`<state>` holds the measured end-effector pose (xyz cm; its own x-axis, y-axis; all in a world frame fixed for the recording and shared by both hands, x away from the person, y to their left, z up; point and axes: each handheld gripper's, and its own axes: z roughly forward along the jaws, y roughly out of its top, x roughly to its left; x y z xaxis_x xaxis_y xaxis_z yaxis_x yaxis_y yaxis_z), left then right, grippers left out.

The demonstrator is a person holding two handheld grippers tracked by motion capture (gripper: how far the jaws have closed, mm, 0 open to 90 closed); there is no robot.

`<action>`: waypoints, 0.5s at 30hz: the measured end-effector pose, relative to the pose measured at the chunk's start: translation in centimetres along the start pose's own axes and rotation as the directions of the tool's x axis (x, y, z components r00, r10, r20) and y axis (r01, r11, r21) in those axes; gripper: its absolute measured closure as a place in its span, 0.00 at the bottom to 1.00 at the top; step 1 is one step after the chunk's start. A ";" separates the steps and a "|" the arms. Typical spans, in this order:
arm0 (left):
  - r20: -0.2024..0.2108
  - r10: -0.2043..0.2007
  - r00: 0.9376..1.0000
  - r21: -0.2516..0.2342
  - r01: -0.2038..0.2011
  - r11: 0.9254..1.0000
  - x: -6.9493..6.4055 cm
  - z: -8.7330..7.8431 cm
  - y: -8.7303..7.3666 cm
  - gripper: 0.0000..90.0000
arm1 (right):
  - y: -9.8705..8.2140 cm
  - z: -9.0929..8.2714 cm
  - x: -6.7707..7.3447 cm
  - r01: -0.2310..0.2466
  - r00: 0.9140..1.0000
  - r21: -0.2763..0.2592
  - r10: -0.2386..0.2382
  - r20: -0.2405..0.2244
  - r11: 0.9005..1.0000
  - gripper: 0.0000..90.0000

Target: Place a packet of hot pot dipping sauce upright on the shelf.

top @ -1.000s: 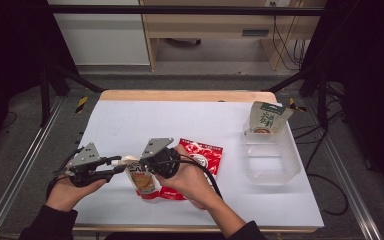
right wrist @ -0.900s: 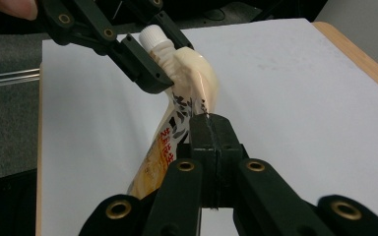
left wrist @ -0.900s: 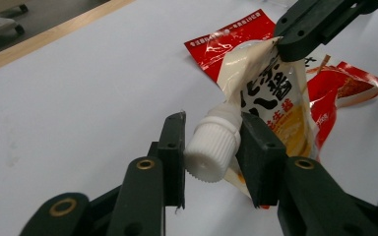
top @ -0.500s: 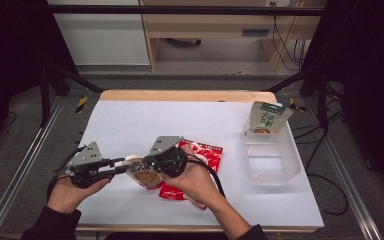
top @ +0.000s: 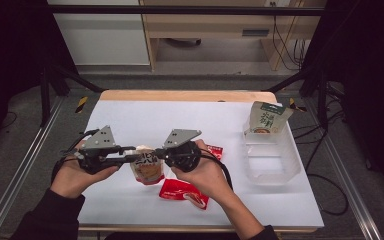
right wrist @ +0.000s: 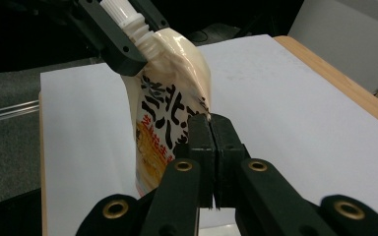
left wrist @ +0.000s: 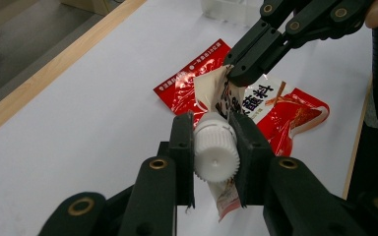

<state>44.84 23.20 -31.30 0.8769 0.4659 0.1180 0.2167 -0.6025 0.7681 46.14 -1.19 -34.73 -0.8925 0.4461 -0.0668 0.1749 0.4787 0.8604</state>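
High view: the person's two hands meet over the near half of the white table [top: 130, 120], holding a cream spouted pouch [top: 148, 167] up between the two grippers.
Left gripper [left wrist: 215, 135]: jaws clamped on either side of the pouch's white ribbed cap [left wrist: 215, 155]; they have just been closing, with the cap between them.
Right gripper [right wrist: 210, 129]: jaws pressed fully together, pinching the side edge of the pouch near its upper corner.
Spouted pouch: hangs clear of the table, cap towards the left gripper, its black and orange print facing the right gripper's camera.
Red packets: a red packet [top: 184, 192] lies flat on the table just below the right hand [top: 205, 172]; a second red packet [top: 215, 150] peeks out just beyond that hand.
Clear bin [top: 275, 160]: stands at the table's right side, well apart from the hands.
Green-topped pouch [top: 266, 119]: stands upright at the far end of the clear bin.
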 end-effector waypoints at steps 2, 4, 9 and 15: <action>0.008 0.005 1.000 0.008 -0.006 1.000 0.1 0.4 0.6 0.82 | -0.2 -0.3 -0.4 -0.006 1.000 0.005 0.006 0.005 1.000 0.99; 0.013 0.019 1.000 0.019 -0.020 1.000 0.1 0.9 1.2 0.82 | -0.5 -0.5 -0.8 -0.016 1.000 0.009 0.016 0.003 1.000 0.98; 0.035 0.040 0.999 0.034 -0.041 0.999 0.0 1.8 2.5 0.82 | -1.1 -1.2 -1.7 -0.024 1.000 0.016 0.024 0.008 1.000 0.95; 0.042 0.066 0.997 0.032 -0.067 0.997 -0.3 2.3 3.8 0.82 | -1.4 -2.1 -2.5 -0.021 1.000 0.021 0.021 0.008 1.000 0.86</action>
<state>46.33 19.33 -29.87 0.9067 0.3973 0.1416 0.1709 -0.6531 0.7378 47.23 -4.53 -34.75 -0.8852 0.4622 -0.0532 0.2022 0.4852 0.8507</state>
